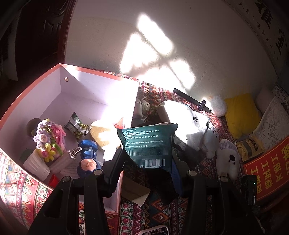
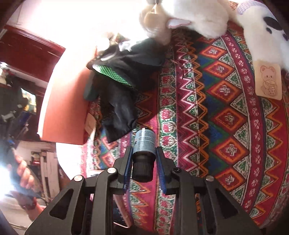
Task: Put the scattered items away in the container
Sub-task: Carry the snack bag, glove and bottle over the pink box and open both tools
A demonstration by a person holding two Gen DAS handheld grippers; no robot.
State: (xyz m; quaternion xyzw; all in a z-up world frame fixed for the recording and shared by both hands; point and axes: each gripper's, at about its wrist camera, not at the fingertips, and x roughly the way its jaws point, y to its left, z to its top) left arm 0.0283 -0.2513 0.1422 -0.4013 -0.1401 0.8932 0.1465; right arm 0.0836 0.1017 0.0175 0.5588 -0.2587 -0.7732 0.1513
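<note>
My left gripper [image 1: 147,160] is shut on a dark green foil packet [image 1: 147,142], held upright just right of the box's near wall. The open white-lined box [image 1: 101,81] with orange rim lies to the left. Inside it are a knitted flower pot [image 1: 47,137], a green snack packet [image 1: 77,126], a blue figurine [image 1: 88,159] and a yellow piece [image 1: 101,133]. My right gripper [image 2: 143,151] is shut on a small blue-labelled bottle [image 2: 144,140] with a black cap, held above the patterned cloth [image 2: 216,108]. The box's orange outer wall [image 2: 66,101] stands to its left.
White plush toys [image 1: 227,159] [image 2: 198,16], a yellow pillow [image 1: 240,112], a black rod [image 1: 191,99] and a yellow packet [image 1: 250,146] lie to the right. A dark cloth [image 2: 122,101] lies by the box. A wooden bear card [image 2: 268,81] is far right. A person's hand [image 2: 25,173] shows at left.
</note>
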